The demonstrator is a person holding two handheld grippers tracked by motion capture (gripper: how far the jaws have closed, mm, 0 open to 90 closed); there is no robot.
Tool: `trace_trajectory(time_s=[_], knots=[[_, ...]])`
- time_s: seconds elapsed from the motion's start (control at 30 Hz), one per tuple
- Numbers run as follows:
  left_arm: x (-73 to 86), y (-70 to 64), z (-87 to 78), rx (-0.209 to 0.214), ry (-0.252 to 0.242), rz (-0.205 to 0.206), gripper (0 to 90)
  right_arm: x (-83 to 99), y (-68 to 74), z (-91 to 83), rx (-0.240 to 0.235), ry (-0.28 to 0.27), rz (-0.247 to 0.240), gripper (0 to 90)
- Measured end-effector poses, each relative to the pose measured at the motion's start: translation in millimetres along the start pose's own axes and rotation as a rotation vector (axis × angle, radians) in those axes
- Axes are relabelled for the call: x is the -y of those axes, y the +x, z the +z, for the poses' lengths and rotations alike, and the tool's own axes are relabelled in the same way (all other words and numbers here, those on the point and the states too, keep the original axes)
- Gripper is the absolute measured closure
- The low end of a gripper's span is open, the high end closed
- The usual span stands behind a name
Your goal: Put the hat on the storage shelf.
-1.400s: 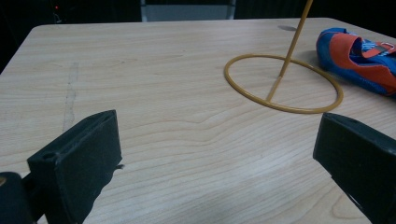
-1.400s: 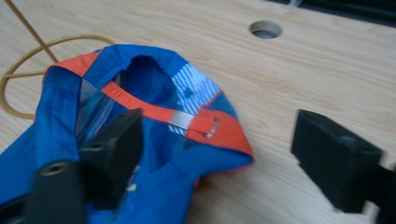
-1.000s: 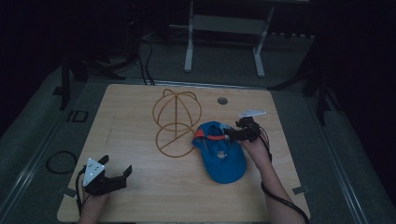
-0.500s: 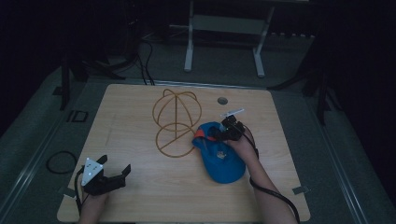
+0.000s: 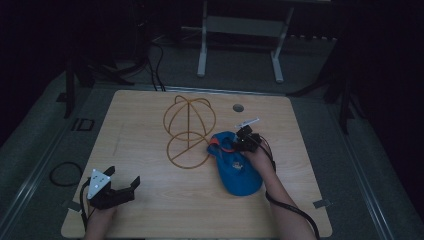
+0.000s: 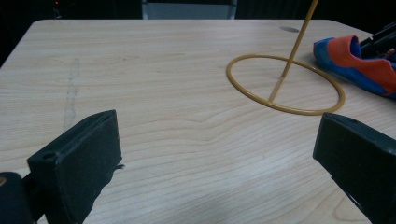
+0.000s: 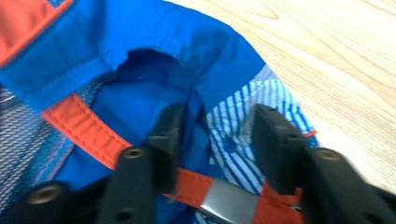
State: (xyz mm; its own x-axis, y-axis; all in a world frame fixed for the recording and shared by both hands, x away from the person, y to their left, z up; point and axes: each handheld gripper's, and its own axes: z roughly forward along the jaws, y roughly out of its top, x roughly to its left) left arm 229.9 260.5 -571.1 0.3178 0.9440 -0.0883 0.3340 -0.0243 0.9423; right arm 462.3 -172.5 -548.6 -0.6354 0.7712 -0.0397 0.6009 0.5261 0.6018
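Blue cap (image 5: 239, 170) lies on table (image 5: 150, 125), just beside wire stand (image 5: 188, 130). Right gripper (image 7: 217, 135) at cap's back strap, jaws apart astride fabric, not clamped. Left gripper (image 5: 120, 189) idle at near corner, jaws wide apart. Advice: take strap and fabric together, avoid buckle, close squarely.

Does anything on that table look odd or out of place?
Nothing broken or spilled. The blue cap lies on the table beside the empty wire stand, with the right hand-held gripper at its back strap.

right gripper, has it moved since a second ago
Yes. The right gripper has come left and nearer the person, off the bare table onto the blue cap.
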Motion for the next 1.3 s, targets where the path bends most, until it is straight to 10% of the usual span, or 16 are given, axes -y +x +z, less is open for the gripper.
trace_trajectory(time_s=[0.17, 0.43, 1.1, 1.3], knots=[[0.5, -0.9, 1.2, 0.004, 0.006, -0.001, 1.4, 1.0, 5.1, -0.2, 0.026, -0.011, -0.028, 85.1], [0.3, -0.7, 1.3, 0.006, 0.005, -0.002, 1.4, 0.9, 3.0, -11.3, 0.040, -0.056, 0.020, 87.7], [-4.0, -5.4, 2.9, 0.004, 0.018, 0.021, 1.4, 1.2, -6.5, -128.8, 0.108, -0.335, 0.072, 88.1], [-13.3, -10.3, 3.4, 0.078, 0.034, -0.007, 1.4, 0.2, 4.2, -172.7, 0.078, -0.452, 0.063, 88.0]])
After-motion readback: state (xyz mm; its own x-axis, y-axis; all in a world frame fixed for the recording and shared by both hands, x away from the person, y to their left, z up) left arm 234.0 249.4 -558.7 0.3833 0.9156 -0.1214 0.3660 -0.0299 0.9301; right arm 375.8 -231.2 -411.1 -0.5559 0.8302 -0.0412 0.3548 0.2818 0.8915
